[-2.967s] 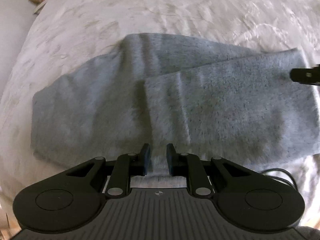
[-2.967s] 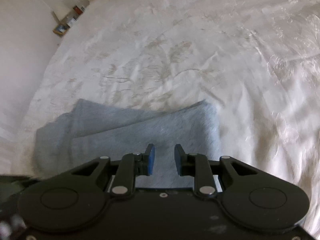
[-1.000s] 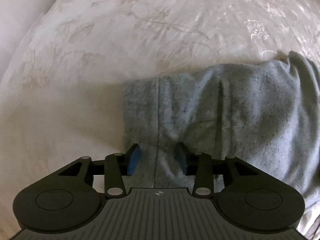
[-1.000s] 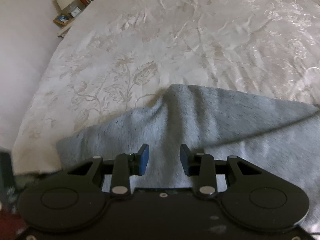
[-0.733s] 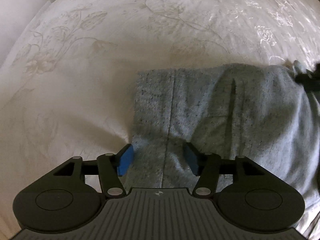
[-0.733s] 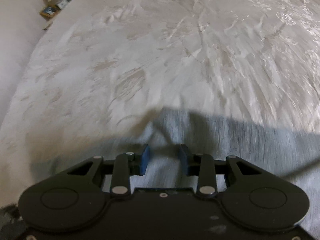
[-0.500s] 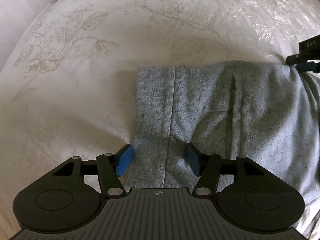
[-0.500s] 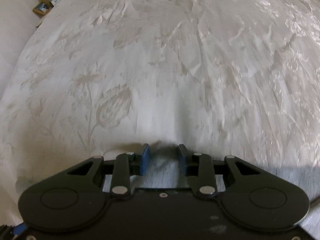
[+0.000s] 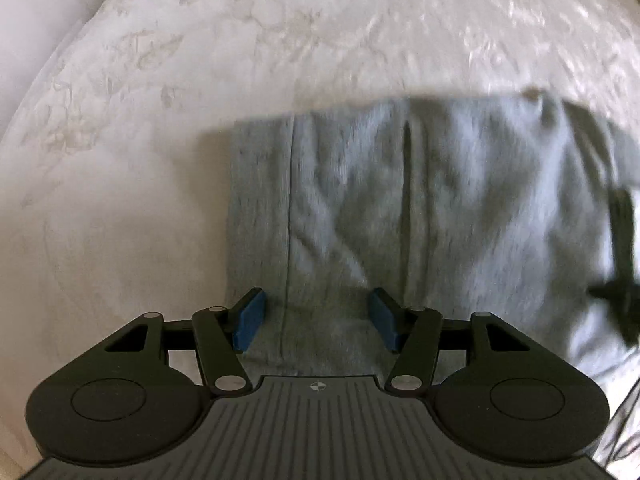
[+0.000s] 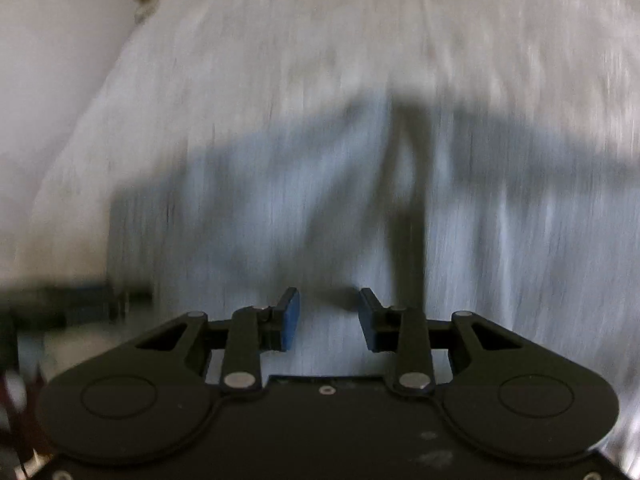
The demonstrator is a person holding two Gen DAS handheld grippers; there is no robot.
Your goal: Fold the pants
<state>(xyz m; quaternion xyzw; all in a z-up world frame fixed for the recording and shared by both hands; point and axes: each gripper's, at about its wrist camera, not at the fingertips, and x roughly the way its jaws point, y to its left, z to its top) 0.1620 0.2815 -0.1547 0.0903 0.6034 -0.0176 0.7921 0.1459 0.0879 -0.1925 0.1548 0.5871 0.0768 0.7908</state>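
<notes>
Left gripper (image 9: 316,318) released, tilted steeply over grey pants (image 9: 420,200), right gripper (image 10: 329,318) seemingly released

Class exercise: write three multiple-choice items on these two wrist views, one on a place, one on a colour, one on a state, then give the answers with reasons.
1. Where do the grey knit pants lie?
A on a white embroidered bedspread
B on a wooden floor
C in a basket

2. What colour are the left gripper pads?
A red
B blue
C yellow

3. How do the left gripper's jaws stand?
A pressed together
B apart over the fabric
C clamped on a hanger

Answers: 1 A, pale patterned cloth surrounds the pants; 2 B, both pads show blue; 3 B, grey fabric shows across the gap.
</notes>
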